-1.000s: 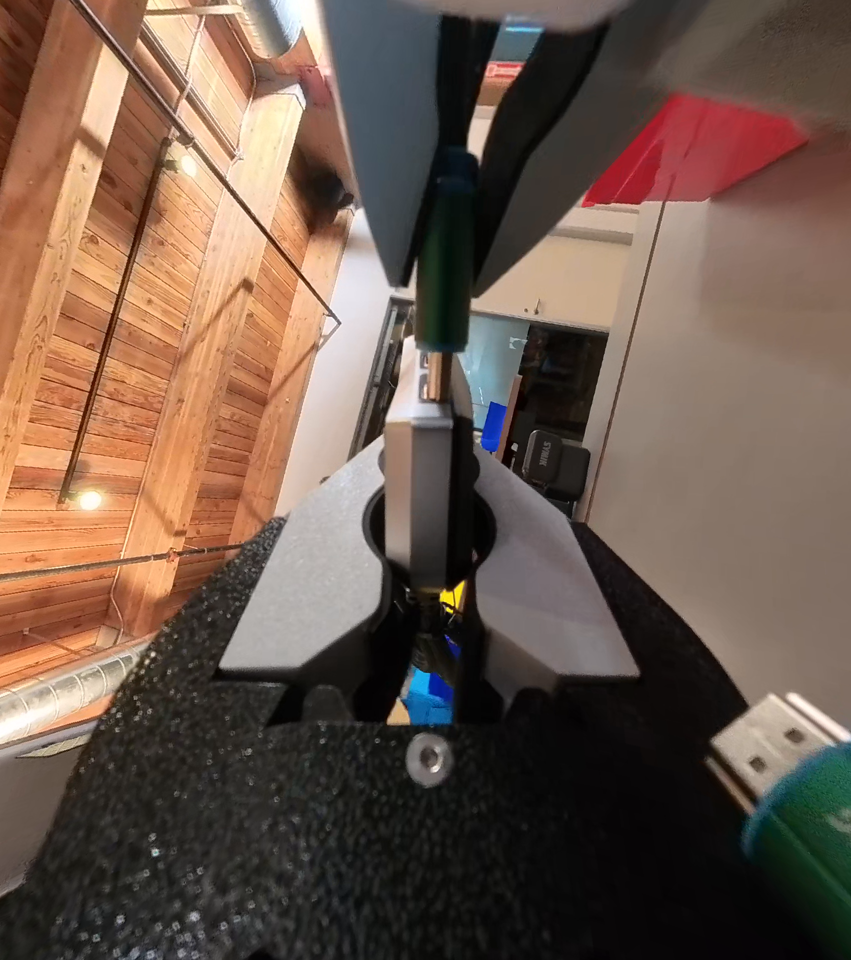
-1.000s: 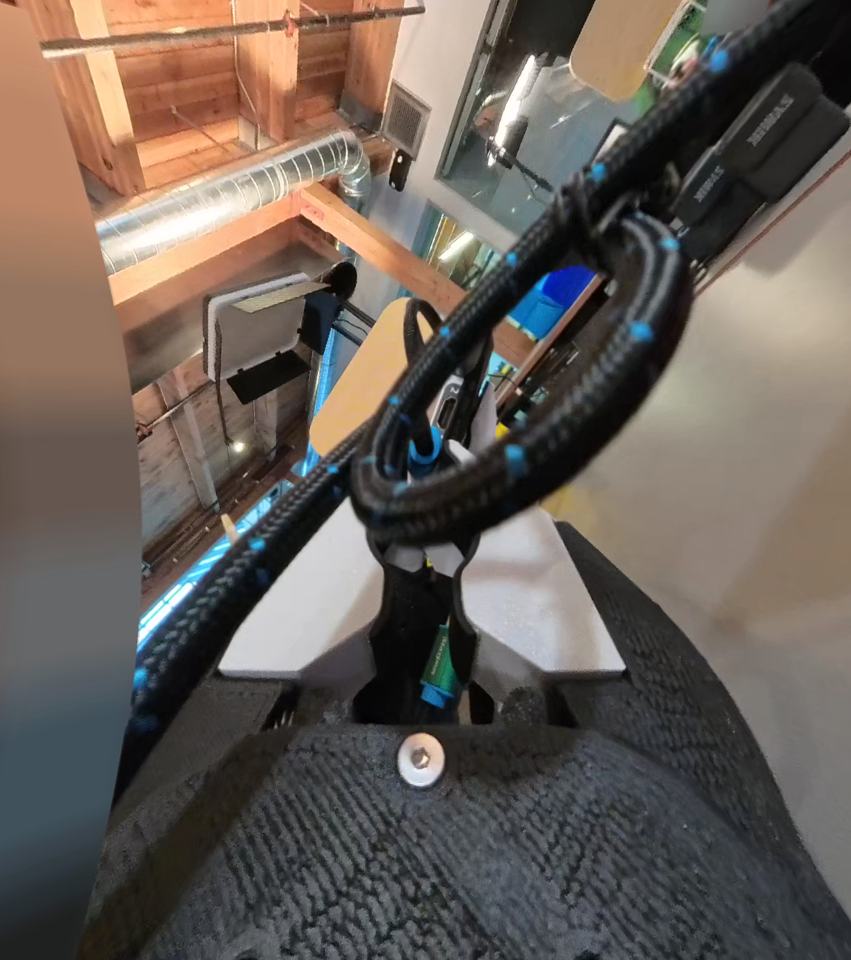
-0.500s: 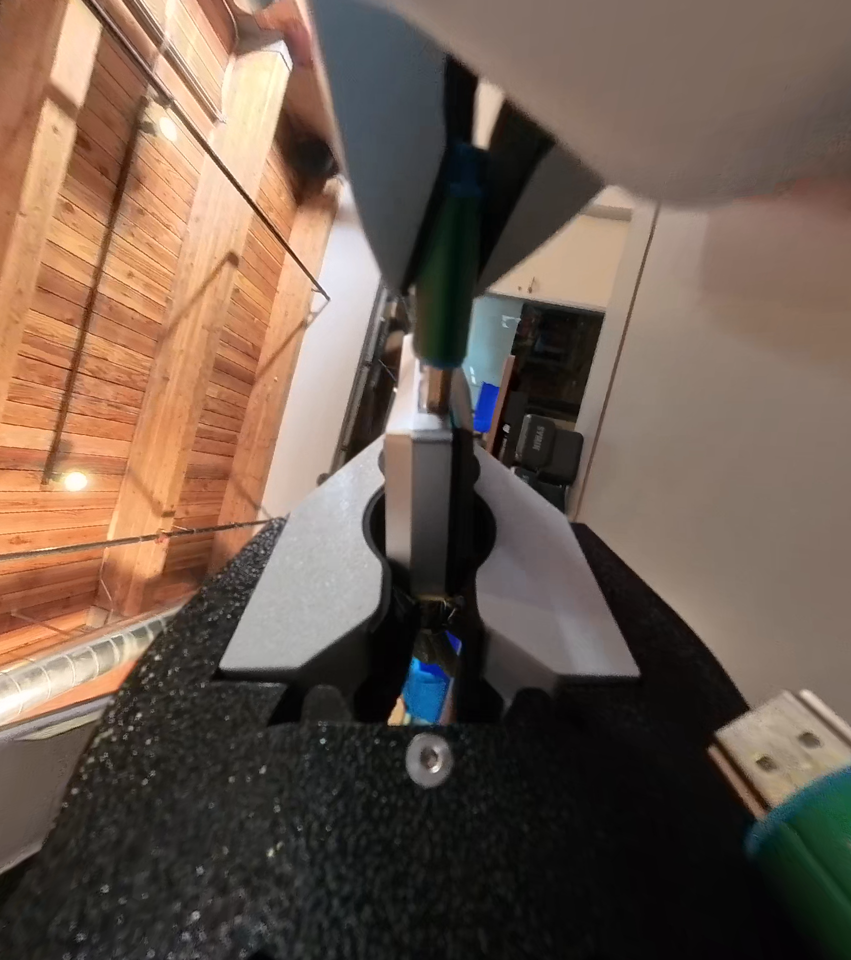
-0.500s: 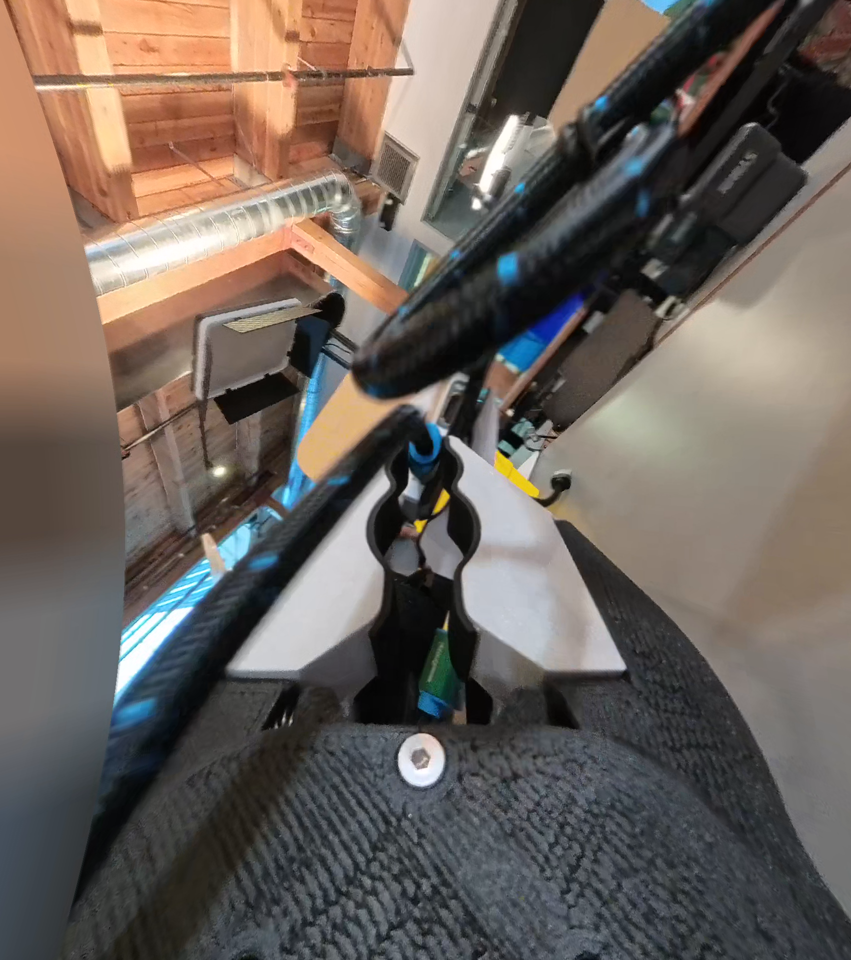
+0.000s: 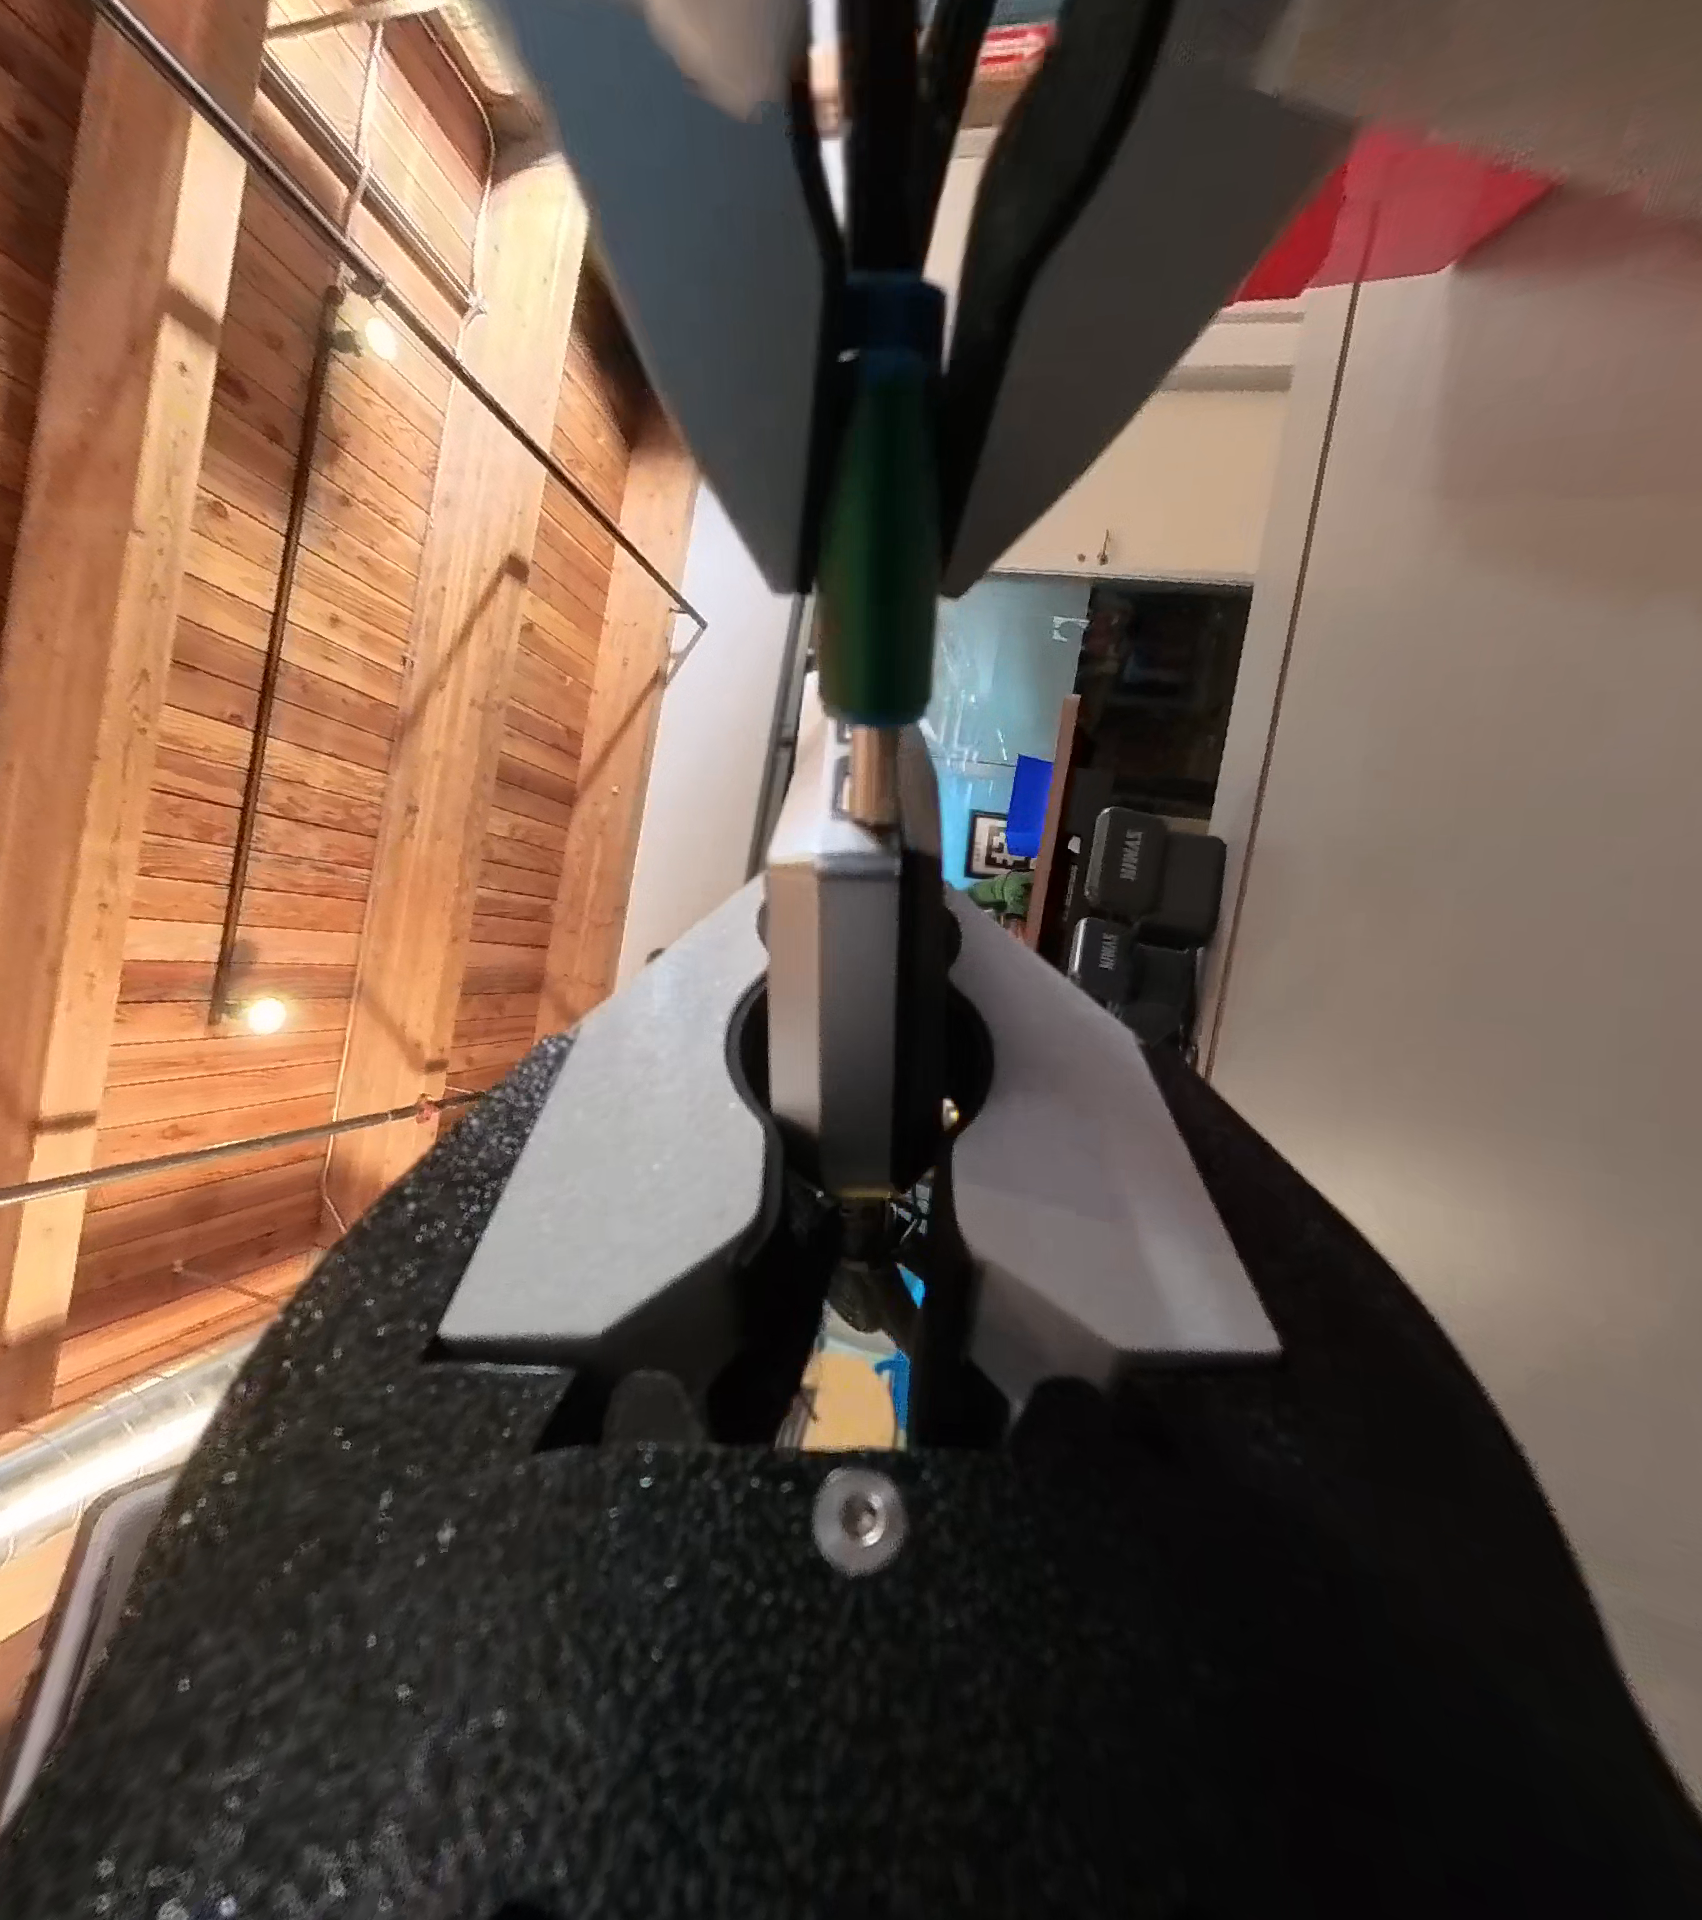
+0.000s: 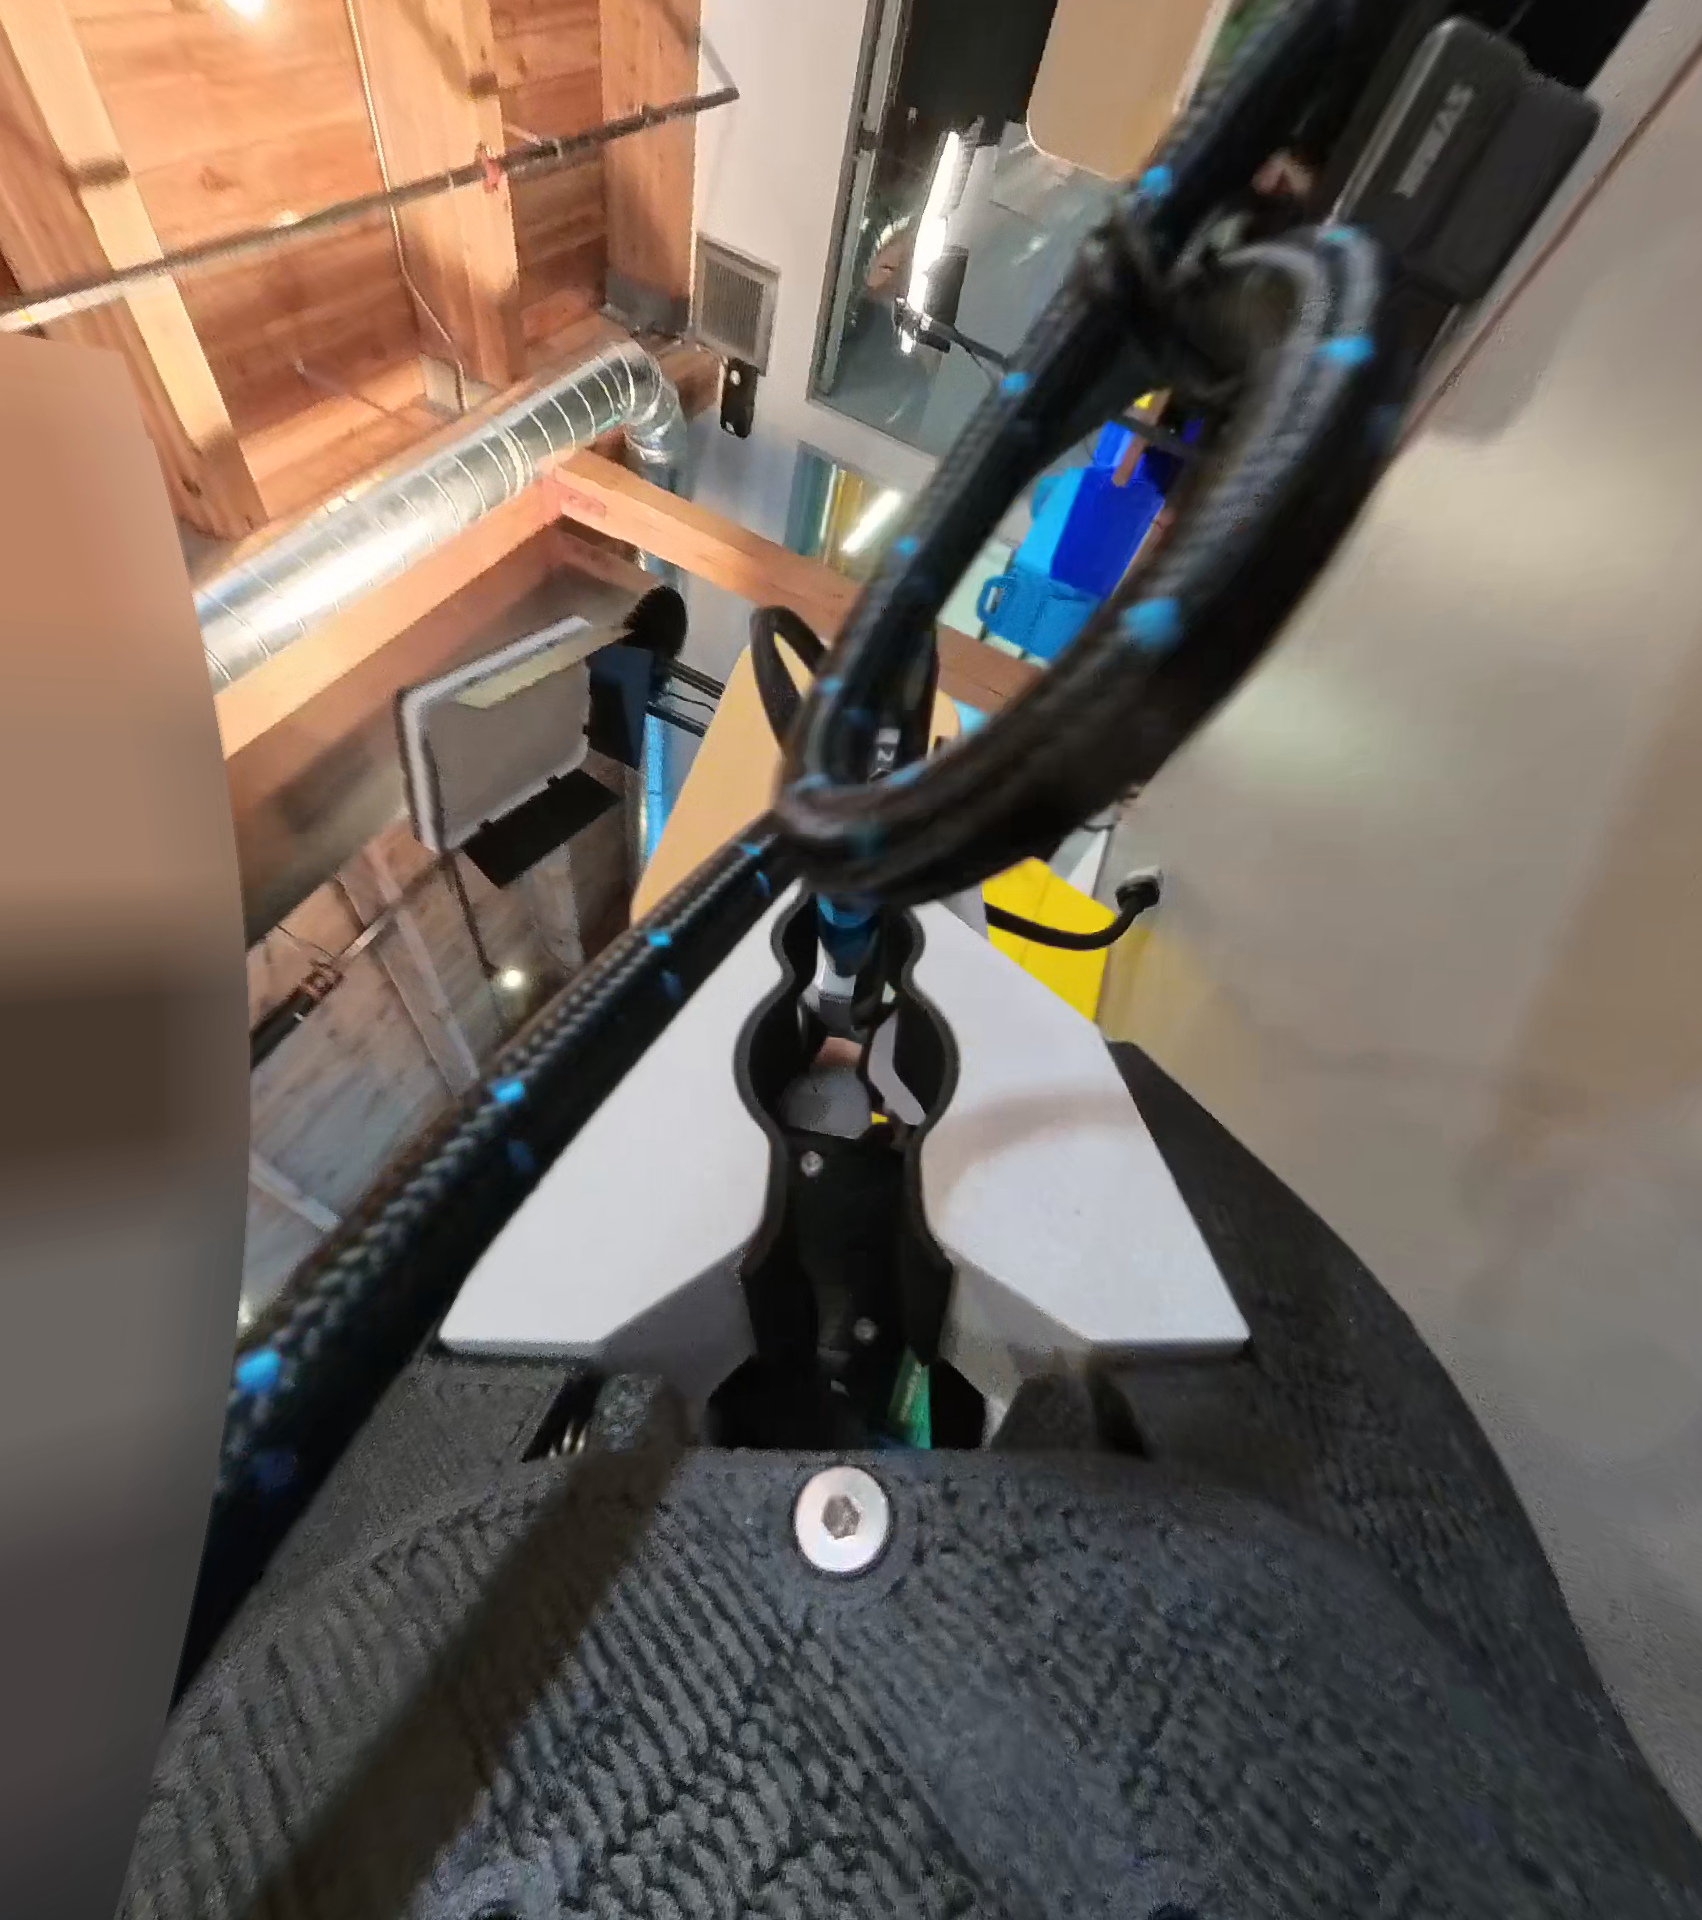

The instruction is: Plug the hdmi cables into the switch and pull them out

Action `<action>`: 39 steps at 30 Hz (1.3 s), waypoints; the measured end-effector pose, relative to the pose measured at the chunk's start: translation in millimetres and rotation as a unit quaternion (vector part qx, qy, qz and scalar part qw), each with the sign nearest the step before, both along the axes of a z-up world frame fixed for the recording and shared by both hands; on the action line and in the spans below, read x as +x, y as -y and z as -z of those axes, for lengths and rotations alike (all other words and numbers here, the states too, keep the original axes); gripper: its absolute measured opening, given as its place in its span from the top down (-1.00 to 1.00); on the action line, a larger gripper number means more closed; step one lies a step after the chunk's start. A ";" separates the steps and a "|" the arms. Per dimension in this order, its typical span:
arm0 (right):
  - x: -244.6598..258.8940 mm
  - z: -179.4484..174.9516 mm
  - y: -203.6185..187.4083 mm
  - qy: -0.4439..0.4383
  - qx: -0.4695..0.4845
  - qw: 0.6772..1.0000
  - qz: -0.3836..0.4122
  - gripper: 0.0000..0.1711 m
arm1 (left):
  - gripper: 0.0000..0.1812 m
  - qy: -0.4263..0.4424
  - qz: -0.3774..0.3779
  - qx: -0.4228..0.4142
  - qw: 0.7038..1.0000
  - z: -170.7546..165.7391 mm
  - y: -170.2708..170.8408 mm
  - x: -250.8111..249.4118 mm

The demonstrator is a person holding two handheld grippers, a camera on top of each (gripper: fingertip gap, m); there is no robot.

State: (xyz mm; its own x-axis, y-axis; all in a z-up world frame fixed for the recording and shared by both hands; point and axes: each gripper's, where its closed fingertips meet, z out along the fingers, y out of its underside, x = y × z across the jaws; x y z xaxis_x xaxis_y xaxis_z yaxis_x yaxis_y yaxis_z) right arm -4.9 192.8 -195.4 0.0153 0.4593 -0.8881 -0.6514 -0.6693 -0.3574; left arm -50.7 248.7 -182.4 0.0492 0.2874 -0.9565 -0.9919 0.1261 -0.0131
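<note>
- Left gripper [image 5: 852,997] clamps the silver switch [image 5: 831,1023] edge-on between closed fingers.
- At 12 o'clock, right gripper [image 5: 873,582] pinches a green HDMI plug [image 5: 873,582] (its metal tip touching the switch's top).
- A braided black-blue cable [image 6: 1086,644] coils at 1 o'clock in the right wrist view.

Both grippers [image 5: 852,1039] [image 6: 852,997] clamped, tilted up

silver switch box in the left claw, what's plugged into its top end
A green-shelled plug, held by the right claw, has its metal tip at the flat silver switch box. The port itself is hidden, so how deep it sits cannot be seen.
</note>
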 end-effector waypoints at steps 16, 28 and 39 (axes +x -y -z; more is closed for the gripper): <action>-3.7 -1.6 0.1 -0.009 0.014 1.000 0.001 0.88 | 0.77 0.021 0.002 -0.005 1.000 -2.1 0.5 -2.5; -7.8 6.9 -3.6 0.019 0.016 1.000 0.012 0.87 | 0.78 -0.001 0.001 -0.029 1.000 8.5 -4.1 -0.3; -11.7 17.3 13.8 0.235 0.202 0.950 -0.049 0.43 | 0.76 0.068 -0.034 -0.019 0.997 -15.1 -11.5 -33.2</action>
